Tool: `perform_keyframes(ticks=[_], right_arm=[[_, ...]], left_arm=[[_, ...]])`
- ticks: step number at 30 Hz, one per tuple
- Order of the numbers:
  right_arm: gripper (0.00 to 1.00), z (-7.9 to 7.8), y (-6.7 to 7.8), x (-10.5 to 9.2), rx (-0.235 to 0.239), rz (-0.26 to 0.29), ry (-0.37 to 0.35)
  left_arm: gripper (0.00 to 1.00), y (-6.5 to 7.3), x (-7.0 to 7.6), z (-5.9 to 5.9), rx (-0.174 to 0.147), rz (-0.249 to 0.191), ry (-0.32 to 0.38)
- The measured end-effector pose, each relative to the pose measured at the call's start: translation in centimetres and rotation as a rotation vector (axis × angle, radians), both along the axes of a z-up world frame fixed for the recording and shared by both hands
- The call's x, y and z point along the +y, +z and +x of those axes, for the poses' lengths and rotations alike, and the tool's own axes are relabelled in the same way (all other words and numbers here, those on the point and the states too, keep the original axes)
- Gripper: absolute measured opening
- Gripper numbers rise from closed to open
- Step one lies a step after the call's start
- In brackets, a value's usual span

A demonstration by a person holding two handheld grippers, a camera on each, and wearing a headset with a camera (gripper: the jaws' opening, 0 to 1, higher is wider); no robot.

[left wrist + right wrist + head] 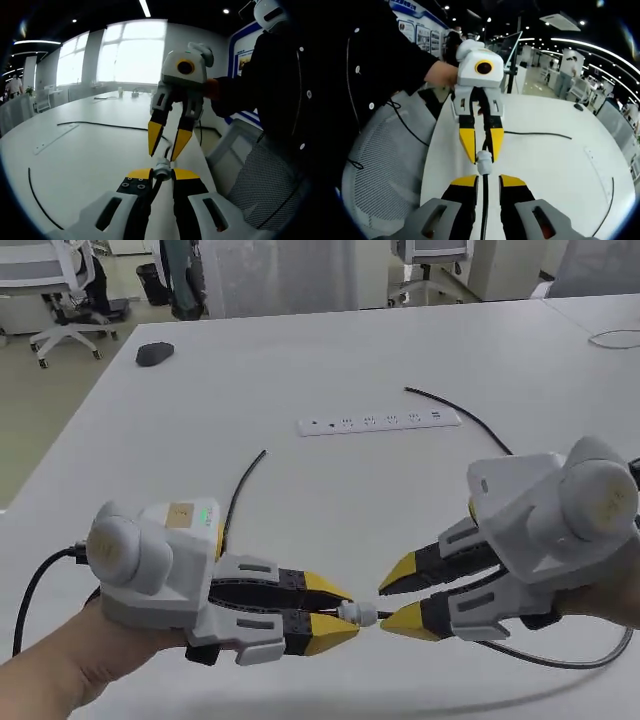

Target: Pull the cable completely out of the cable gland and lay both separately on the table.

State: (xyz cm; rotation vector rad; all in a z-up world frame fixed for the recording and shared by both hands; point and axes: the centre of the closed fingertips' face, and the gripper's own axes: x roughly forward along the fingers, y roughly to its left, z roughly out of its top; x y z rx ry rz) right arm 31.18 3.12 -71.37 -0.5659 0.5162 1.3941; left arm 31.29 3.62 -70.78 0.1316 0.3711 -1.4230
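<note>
In the head view, we see the left gripper (338,612) low and near on the left. Its jaws are closed on the white cable gland (358,614), which sticks out just past the yellow tips. We judge that grip to be the anchor: the gland is held off the table (300,360) so the cable can be drawn away from it. The right gripper (388,602) faces it from the right, tips just beside the gland. Its jaws stand apart, with the black cable (560,662) passing between them and trailing off to the near right. A power strip (380,422) and a mouse (154,353) lie far back, well apart from the work.

In the left gripper view, the gland sits between our own yellow tips, and the right gripper comes in from beyond with its jaws parted.

In the right gripper view, the cable runs up the gap between our own jaws without either one pinching it, straight into the gland held by the left gripper. We read this as lining up for a grip close to the gland. The cable is not yet out, and neither part lies on the table.
</note>
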Motion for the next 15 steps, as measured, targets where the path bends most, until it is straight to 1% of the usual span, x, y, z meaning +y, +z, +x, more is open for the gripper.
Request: perform_keyframes(ticks=[3,5,7,8,10,11,12,14,15], right_arm=[[0.10,-0.19,-0.33,-0.14,0.008,-0.015,0.010],[0.10,-0.38,-0.50,-0.25,0.017,-0.020,0.012],[0.06,-0.50,-0.71,-0.33,0.020,-0.028,0.016],[0.02,-0.65,-0.87,-0.45,0.017,-0.039,0.024],[0.00,-0.31,-0.67,-0.42,-0.040,-0.038,0.038],[0.00,-0.41,-0.70,-0.52,-0.026,-0.042,0.026],[0.00,-0.45,-0.64,-0.55,-0.026,-0.045,0.023],[0.00,-0.39,-0.52,-0.68,-0.032,-0.046,0.019],[0.00,-0.35,-0.48,-0.76,-0.028,-0.047,0.013]], left_arm=[[0.15,0.09,-0.07,-0.07,-0.004,-0.002,0.002],[0.15,0.31,-0.28,-0.23,-0.004,-0.018,-0.006],[0.15,0.14,-0.35,-0.23,-0.012,-0.007,-0.011],[0.15,0.09,-0.38,-0.23,-0.011,-0.007,-0.013],[0.15,0.05,-0.45,-0.19,-0.013,-0.008,-0.010],[0.15,0.07,-0.46,-0.14,-0.015,-0.008,-0.008],[0.15,0.13,-0.52,-0.17,-0.011,-0.012,-0.008],[0.15,0.17,-0.63,-0.12,-0.014,-0.013,-0.007],[0.15,0.21,-0.72,-0.14,-0.013,-0.016,-0.008]])
